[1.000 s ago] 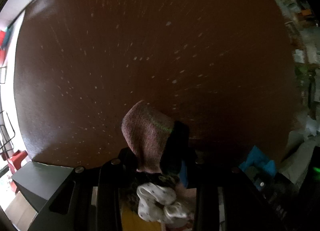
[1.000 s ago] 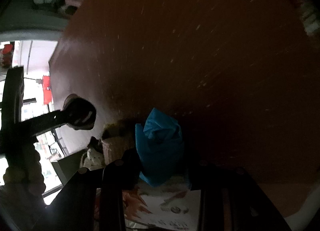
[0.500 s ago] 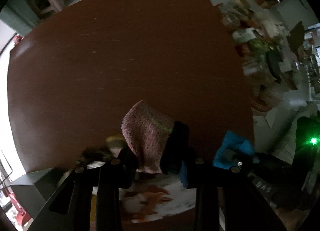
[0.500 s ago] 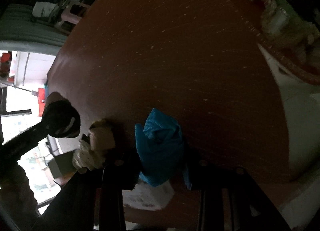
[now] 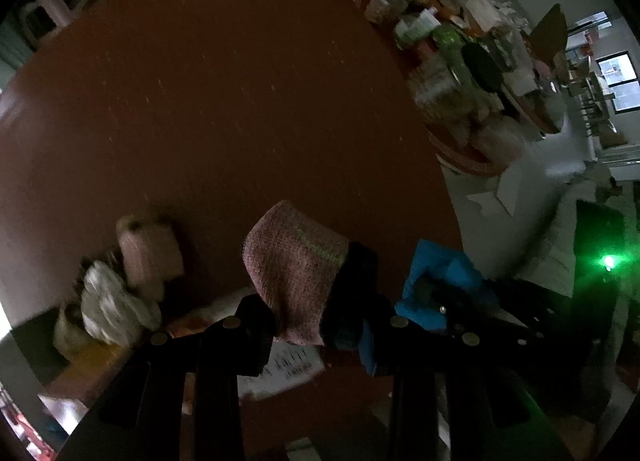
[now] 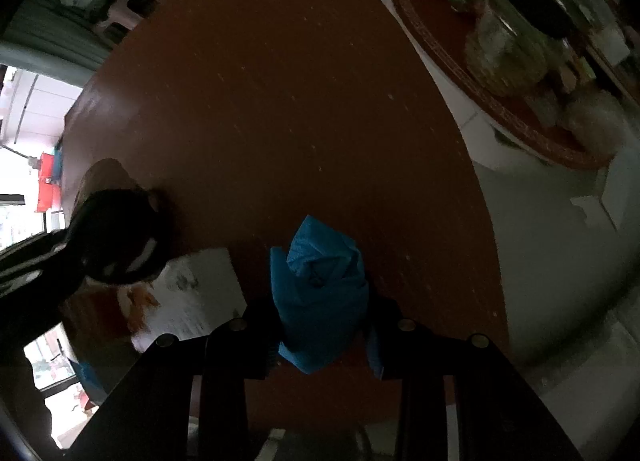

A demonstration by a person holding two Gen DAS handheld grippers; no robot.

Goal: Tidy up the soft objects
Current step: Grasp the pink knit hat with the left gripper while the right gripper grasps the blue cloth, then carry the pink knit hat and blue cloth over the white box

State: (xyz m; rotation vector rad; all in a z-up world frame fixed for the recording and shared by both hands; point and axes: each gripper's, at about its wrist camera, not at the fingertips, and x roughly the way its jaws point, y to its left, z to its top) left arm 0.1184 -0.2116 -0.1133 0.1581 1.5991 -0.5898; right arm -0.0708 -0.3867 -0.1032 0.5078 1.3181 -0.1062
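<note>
Knitted pink-and-black fabric, coarse and loosely folded, is held pinched between the fingers of the left gripper, bulging forward of the tips and lifted above the brown table. A crumpled blue cloth, smoother and thinner in weave, is clamped the same way in the right gripper, its peak standing ahead of the fingers. Ahead and to the left of the left gripper, a pale yarn roll and a white ruffled bundle are seen, blurred, near a printed sheet lying just below and left of the right tool.

The likeliest trouble is judged to be slippage: both pieces are limp and gripped only at a fold, so a quick swing could let a loose layer be pulled out and dropped. The two tools are also carried close together, so a collision or a snag of one fabric on the other is possible
</note>
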